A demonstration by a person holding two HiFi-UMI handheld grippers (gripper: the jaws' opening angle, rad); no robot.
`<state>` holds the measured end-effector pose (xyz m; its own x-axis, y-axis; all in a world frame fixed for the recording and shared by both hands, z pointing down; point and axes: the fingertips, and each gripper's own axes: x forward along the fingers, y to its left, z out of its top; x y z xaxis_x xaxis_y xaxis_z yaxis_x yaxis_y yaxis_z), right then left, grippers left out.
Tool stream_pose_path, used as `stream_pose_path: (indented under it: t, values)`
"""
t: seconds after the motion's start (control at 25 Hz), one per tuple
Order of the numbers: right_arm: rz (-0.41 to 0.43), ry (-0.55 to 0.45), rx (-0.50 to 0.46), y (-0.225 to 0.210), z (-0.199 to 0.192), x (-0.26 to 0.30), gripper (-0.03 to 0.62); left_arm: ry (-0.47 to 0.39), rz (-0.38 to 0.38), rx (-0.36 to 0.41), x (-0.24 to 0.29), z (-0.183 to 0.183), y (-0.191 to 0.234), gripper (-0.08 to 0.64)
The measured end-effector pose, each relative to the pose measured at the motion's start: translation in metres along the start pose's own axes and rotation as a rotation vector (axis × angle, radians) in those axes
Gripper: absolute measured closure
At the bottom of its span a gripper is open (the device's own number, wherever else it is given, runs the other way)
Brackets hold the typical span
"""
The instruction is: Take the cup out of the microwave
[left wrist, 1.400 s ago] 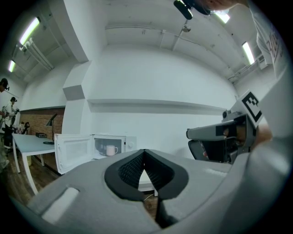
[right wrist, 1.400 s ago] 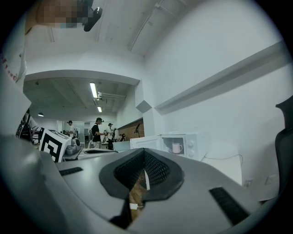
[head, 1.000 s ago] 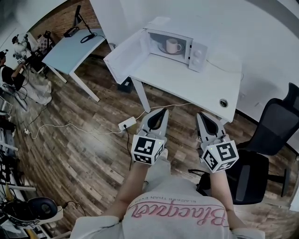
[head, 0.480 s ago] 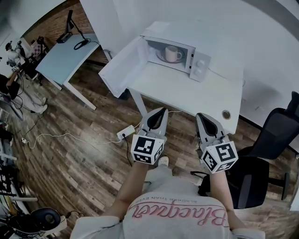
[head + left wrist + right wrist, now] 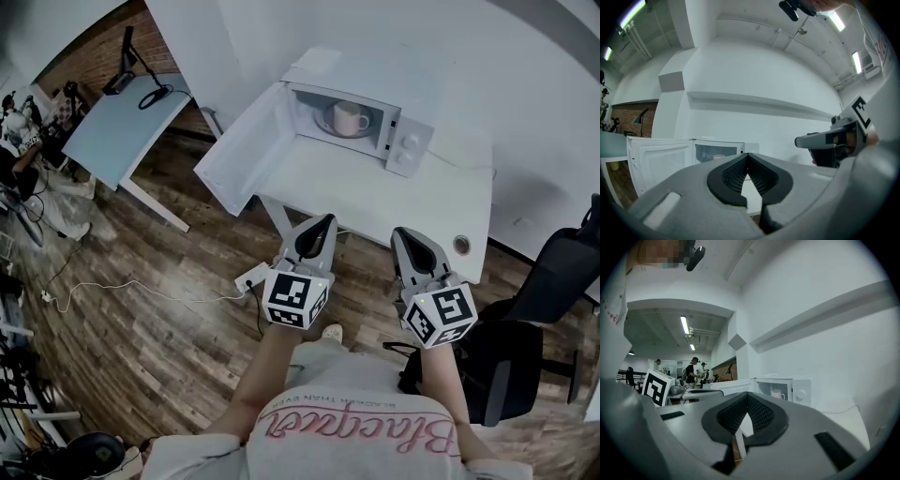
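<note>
Findings: the left grey two-jaw gripper (image 5: 322, 225) and the right grey two-jaw gripper (image 5: 403, 234) are closed tip to tip and empty, both well short of the open white microwave (image 5: 410, 142). The white handled cup (image 5: 349, 118) stands inside the microwave. Only the right gripper view shows people (image 5: 690, 373) beyond its door.

Chair (image 5: 555, 277) cut off, right edge.
</note>
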<state>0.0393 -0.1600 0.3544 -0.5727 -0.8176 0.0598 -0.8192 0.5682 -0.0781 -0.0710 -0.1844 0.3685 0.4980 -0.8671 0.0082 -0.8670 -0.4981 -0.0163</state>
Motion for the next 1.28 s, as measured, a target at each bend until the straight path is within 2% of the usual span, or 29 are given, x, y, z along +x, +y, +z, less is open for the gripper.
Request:
stream_pose_path:
  t: [0.52,1.28]
  values:
    - [-0.026,0.028,-0.013,-0.003,-0.002,0.046,0.581,0.002,-0.040,-0.015,0.027,-0.005,0.038,0.558]
    - [-0.060,0.041,0.012,-0.028,-0.009,0.072,0.581,0.021,-0.047,-0.039,0.056,-0.018,0.056,0.557]
